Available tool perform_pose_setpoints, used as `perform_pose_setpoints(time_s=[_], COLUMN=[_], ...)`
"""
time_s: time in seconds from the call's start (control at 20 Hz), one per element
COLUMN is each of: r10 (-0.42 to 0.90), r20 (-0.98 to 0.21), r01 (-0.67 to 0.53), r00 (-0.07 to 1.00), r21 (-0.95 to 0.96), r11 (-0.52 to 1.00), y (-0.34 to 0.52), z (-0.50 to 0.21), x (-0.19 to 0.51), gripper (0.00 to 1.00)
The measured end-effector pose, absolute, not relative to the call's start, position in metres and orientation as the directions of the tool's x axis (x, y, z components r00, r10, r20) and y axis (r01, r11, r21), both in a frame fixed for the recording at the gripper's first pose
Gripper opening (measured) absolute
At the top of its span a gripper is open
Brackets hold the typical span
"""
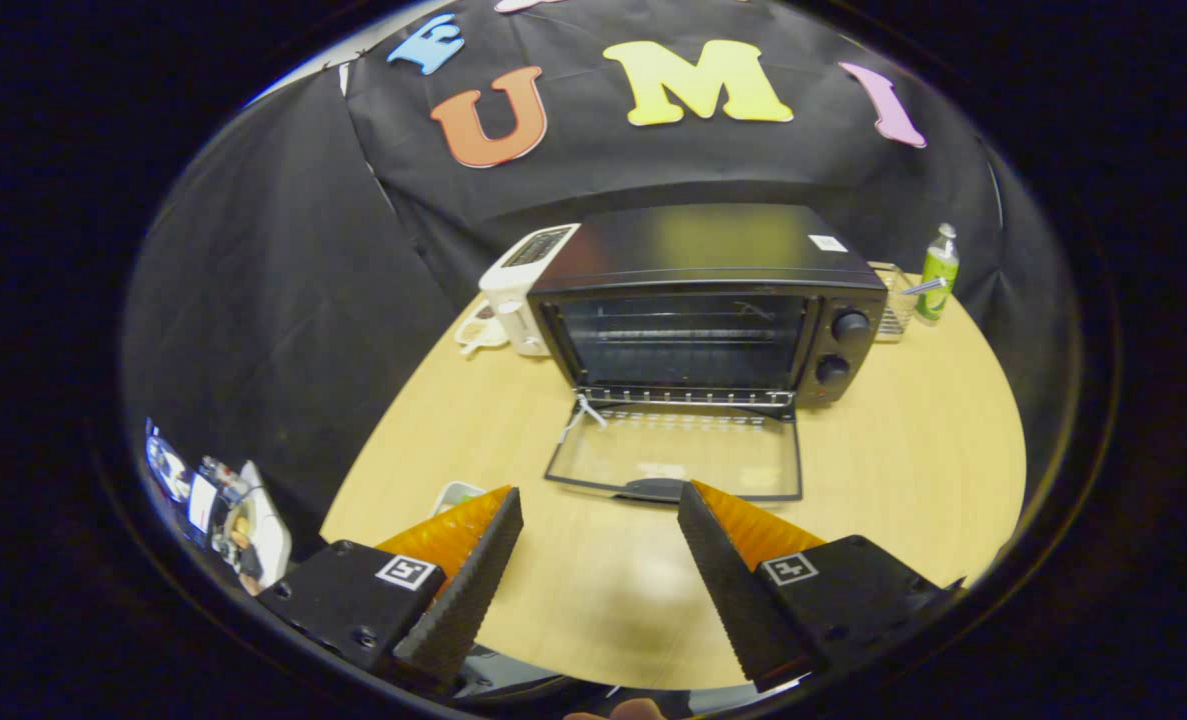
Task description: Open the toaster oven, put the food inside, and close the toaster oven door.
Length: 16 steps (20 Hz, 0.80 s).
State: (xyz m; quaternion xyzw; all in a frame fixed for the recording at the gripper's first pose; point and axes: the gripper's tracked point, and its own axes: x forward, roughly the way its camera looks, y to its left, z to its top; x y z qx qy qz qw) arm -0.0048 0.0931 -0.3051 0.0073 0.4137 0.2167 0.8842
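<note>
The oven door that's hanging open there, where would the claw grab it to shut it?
Probably at the dark handle on the free front edge of the oven door, which lies flat on the table. Coming from the front, the open gripper could close over that edge and swing it up toward the toaster oven.

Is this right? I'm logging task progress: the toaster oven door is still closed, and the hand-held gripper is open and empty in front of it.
Not quite. The gripper view shows the toaster oven door already folded down flat on the table. The rest holds: the hand-held gripper is open and empty in front of it.
</note>
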Motion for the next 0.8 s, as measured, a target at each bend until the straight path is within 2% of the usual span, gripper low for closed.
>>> perform_pose_setpoints(time_s=[0.2,0.5,0.65,0.8], r10=[0.509,0.605,0.627,0.609], r20=[-0.744,-0.765,-0.77,-0.792], r01=[-0.407,-0.324,-0.223,-0.168], r00=[0.432,0.22,0.12,0.055], r21=[0.343,0.528,0.594,0.593], r11=[0.846,0.785,0.773,0.787], y=[0.125,0.16,0.173,0.177], z=[-0.284,-0.311,-0.339,-0.372], x=[-0.031,-0.061,-0.068,-0.068], gripper=[1.0,0.99,0.97,0.87])
